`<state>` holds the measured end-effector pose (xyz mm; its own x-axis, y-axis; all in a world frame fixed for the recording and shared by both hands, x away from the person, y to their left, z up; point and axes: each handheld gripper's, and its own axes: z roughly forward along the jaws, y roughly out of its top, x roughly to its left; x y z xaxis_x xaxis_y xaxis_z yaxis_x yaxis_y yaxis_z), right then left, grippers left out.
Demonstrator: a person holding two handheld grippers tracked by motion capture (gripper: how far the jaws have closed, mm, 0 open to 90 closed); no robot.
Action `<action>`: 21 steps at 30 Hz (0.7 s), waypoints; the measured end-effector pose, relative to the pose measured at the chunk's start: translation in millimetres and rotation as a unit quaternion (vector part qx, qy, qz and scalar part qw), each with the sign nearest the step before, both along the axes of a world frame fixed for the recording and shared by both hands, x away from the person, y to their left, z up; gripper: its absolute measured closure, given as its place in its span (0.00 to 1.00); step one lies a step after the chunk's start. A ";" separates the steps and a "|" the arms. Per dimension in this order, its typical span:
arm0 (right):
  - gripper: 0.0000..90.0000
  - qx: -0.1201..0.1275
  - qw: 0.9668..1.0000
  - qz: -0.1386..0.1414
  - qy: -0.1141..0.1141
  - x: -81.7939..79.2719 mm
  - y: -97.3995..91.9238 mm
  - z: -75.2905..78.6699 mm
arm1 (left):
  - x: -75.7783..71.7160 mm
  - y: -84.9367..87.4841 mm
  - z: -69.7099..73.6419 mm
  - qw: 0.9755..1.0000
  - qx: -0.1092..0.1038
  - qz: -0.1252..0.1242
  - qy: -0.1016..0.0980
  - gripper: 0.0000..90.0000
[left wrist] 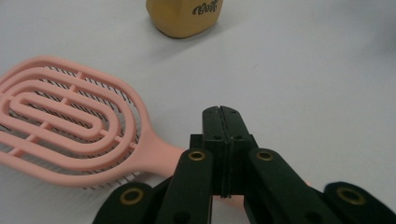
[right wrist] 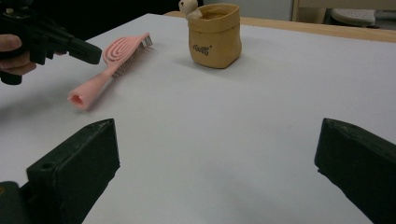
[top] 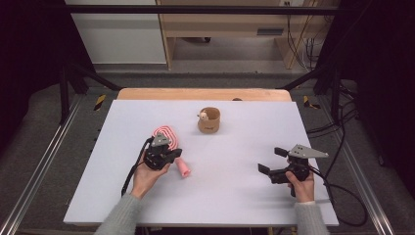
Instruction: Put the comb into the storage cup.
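Observation:
A pink hairbrush [top: 166, 133] lies flat on the white table [top: 235, 191], its handle pointing toward the person. In the left gripper view its oval head [left wrist: 65, 121] is at the left and the handle runs under the jaws. My left gripper [top: 176, 154] hovers just over the handle with its jaws [left wrist: 220, 112] pressed together and nothing between them. The right gripper view shows that gripper [right wrist: 88, 52] above the brush [right wrist: 116, 60], apart from it. My right gripper [top: 271, 160] rests at the table's right, its jaws [right wrist: 217, 140] wide apart and empty.
A tan fabric pouch [top: 209, 121] stands upright near the table's far middle, with a small toy figure [top: 202, 116] at its rim. It also appears beyond the brush [left wrist: 184, 16] and ahead of the right jaws [right wrist: 215, 37]. Cables trail from both grippers.

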<state>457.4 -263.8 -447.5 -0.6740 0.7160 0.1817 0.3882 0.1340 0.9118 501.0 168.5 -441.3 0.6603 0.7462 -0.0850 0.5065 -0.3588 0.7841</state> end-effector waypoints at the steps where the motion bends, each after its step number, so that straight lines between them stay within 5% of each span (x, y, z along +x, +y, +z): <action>1: 0.00 0.000 1.000 0.000 0.000 0.0 0.0 0.0 | 0.6 -1.9 -1.5 1.000 0.003 -0.002 0.003 1.00; 21: 0.00 -0.003 1.000 0.001 0.001 0.4 0.4 -0.6 | -0.9 -12.1 -12.3 0.999 0.026 -0.020 0.011 1.00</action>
<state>457.8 -263.4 -448.1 -0.6752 0.7157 0.1786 0.3895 0.1403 0.9103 500.2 156.4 -453.6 0.6883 0.7228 -0.0621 0.5082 -0.4193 0.7523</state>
